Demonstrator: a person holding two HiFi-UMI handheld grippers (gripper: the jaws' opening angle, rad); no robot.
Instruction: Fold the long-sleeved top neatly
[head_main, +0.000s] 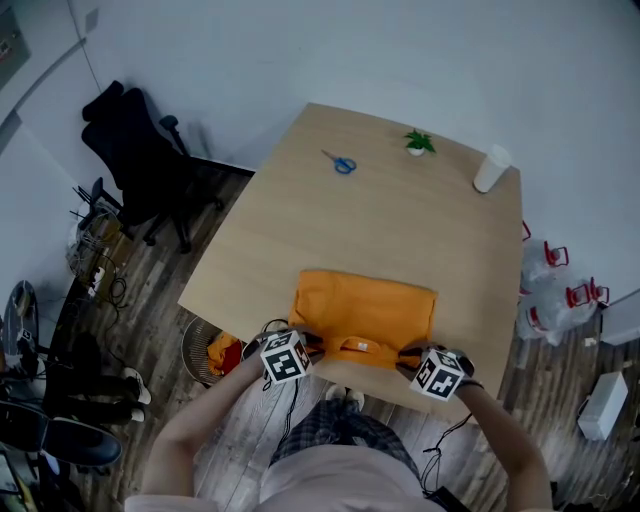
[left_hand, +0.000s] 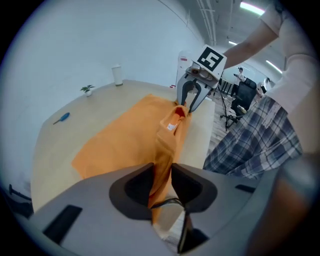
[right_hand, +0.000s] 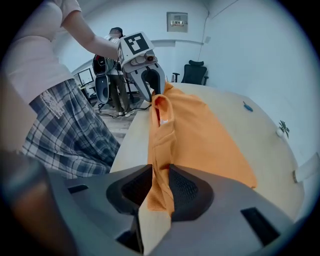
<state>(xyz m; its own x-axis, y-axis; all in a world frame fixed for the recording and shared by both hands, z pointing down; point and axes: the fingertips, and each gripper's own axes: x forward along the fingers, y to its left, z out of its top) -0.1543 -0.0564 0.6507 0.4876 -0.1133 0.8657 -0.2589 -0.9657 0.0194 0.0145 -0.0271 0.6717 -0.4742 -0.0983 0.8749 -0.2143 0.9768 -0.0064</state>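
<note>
Left gripper (left_hand: 162, 172) and right gripper (right_hand: 160, 175) are each pinching a near corner of the folded top (head_main: 365, 305), jaws nearly closed on cloth, probably so it is lying square at the tabletop's (head_main: 400, 220) near edge.

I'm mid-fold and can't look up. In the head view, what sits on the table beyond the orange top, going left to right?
blue scissors → small green plant → white cup
</note>
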